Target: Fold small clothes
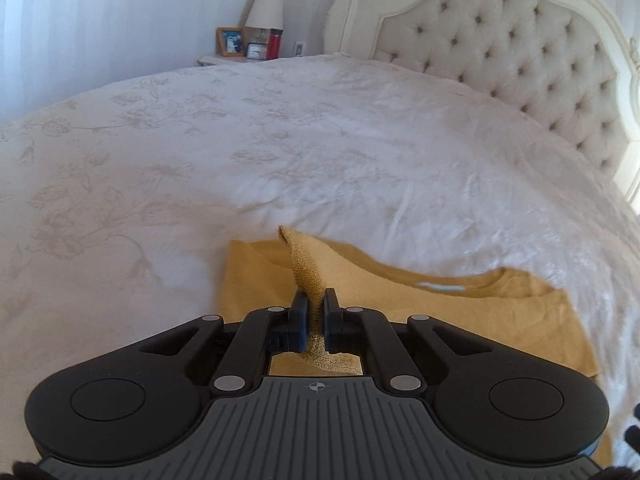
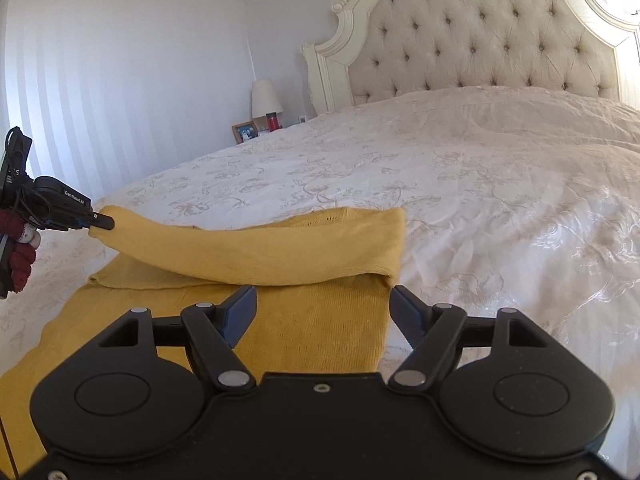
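Nearest, a mustard-yellow knit sweater (image 2: 320,320) lies flat on the bed (image 1: 320,140), whose white coverlet is glossy, creased and printed with a pale floral pattern; beyond it stand a button-tufted cream headboard (image 1: 500,52) in a carved frame and a nightstand with a lamp (image 1: 265,8), a framed photo (image 1: 231,41) and a red bottle (image 1: 274,43). The left wrist view alone shows the open-weave cuff (image 1: 306,276) and a pale neck label, probably; the right wrist view alone shows the sleeve (image 2: 256,252) stretched sideways, clear of the body. The left gripper (image 1: 315,300) is pinched closed on the cuff, while the right gripper (image 2: 322,300) stands wide open over the sweater's body, gripping nothing.
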